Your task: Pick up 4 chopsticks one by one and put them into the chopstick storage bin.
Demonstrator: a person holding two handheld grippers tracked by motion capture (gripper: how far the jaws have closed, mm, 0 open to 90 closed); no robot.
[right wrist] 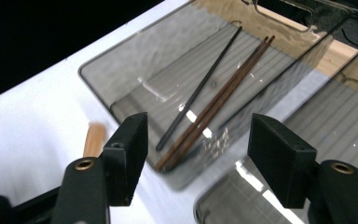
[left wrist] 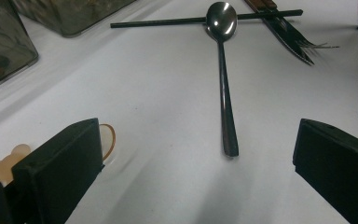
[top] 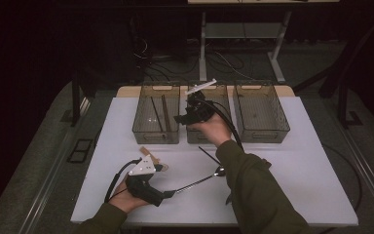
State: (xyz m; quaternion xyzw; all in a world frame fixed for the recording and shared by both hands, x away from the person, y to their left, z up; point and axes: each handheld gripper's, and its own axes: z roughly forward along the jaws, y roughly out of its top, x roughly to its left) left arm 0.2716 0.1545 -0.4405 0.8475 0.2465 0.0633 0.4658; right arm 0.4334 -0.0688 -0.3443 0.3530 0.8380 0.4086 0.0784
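Right now the left gripper (top: 168,194) sits low on the white table (top: 297,161) with its jaws wide apart and nothing gripped. The spoon (top: 199,180) lies just ahead, handle end pointing between the jaws, not touched by either. The right gripper (top: 180,118) hovers over the left bin (top: 157,87), jaws about half open, empty.

Step in hand, as I judge it: pick the spoon for sorting.
- Slide the left gripper forward so the handle end sits between the pads, then close across the thin handle.
- Grab near the handle end; the bowl rests on a black chopstick (top: 208,155), so lift straight up and don't drag it.
- Keep the jaws low to the tabletop, since the handle is flat and could slip.
- The right arm crosses above the spoon bowl; it should clear out first.

View differences:
- The left gripper view shows the spoon (left wrist: 223,93) lying across the black chopstick (left wrist: 168,21), plus a dark fork (left wrist: 289,35) beyond it. In the high view the sleeve covers that spot.
- The right gripper view shows what the left bin (right wrist: 121,65) holds: one black chopstick (right wrist: 200,88) and a brown pair (right wrist: 214,105), lying apart from the open right gripper (right wrist: 198,149).
- The high view gives the layout: three bins in a row, with the middle bin (top: 202,139) and right bin (top: 261,87).
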